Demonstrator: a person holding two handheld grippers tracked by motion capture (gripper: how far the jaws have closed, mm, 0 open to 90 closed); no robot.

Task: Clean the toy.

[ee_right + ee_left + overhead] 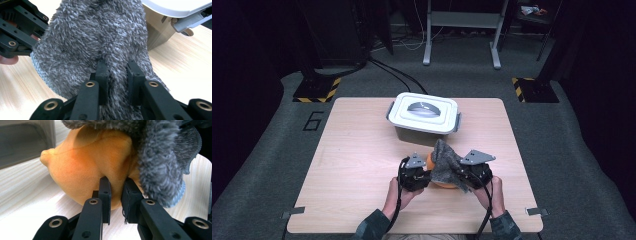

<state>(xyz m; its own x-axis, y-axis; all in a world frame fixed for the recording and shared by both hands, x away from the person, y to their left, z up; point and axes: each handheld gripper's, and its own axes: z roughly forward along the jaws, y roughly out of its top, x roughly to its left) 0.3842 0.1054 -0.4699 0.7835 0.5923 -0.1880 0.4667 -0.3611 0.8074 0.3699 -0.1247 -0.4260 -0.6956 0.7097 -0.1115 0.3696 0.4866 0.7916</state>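
On the wooden desk [362,150], the left gripper [414,172] has its jaws nearly together, pinching a fold of the orange plush toy [85,170], which rests on the desk just in front of the white-lidded box [424,114]. A grey fuzzy cloth [446,162] drapes over the toy's right side. The right gripper [472,172] has its jaws clamped on that cloth, a ridge of the pile squeezed between them in the right gripper view [117,70].

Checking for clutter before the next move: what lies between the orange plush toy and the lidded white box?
In the high view, bare tabletop separates the orange plush toy from the lidded white box; the grey fuzzy cloth rises toward it.
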